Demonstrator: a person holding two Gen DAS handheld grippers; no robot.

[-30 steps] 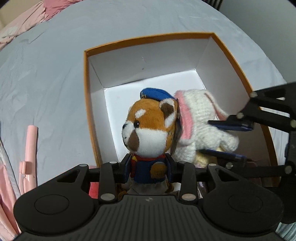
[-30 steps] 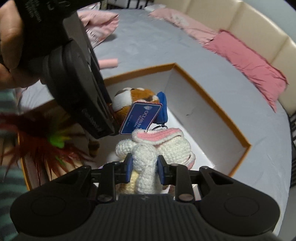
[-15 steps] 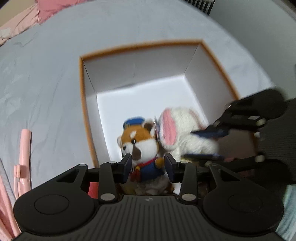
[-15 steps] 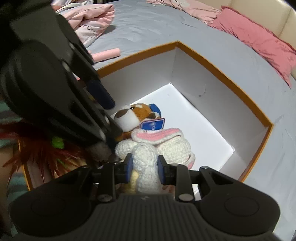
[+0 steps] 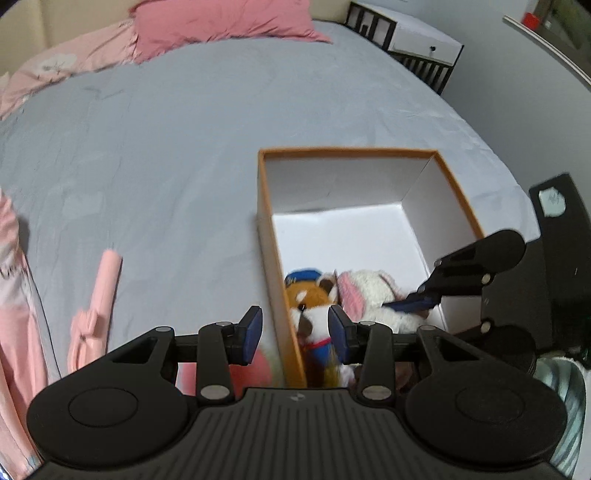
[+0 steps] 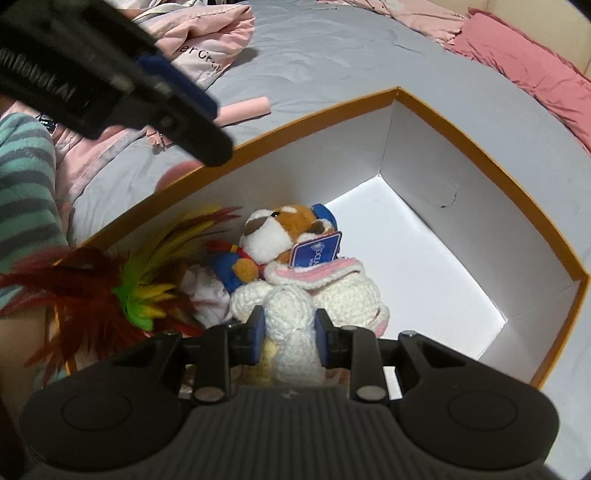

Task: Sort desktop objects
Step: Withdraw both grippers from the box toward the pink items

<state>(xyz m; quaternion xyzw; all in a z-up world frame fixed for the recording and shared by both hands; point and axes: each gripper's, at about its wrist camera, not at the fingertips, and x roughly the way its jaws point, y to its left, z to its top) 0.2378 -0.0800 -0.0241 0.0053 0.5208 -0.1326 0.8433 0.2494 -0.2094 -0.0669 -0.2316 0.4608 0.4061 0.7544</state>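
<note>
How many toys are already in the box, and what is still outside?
Done: the red panda plush and a feather toy lie inside the orange box. In hand: the right gripper holds the white crochet bunny low inside it. The left gripper is open, holding nothing. Left: a pink stick on the bed.

A wide bed fills most of both views, covered by a smooth grey sheet [image 5: 177, 147] with light creases. At its far end lies a dark pink pillow [image 5: 221, 26] beside pale pink bedding [image 5: 55, 70], against a cream padded headboard [image 5: 74, 22]. A crumpled pink quilt [image 6: 207, 40] with lettering sits on the sheet in the right wrist view. Past the bed's corner stands a white bedside cabinet [image 5: 424, 44] with dark slatted sides, next to a plain grey wall [image 5: 517, 92]. The light is dim and even.
</note>
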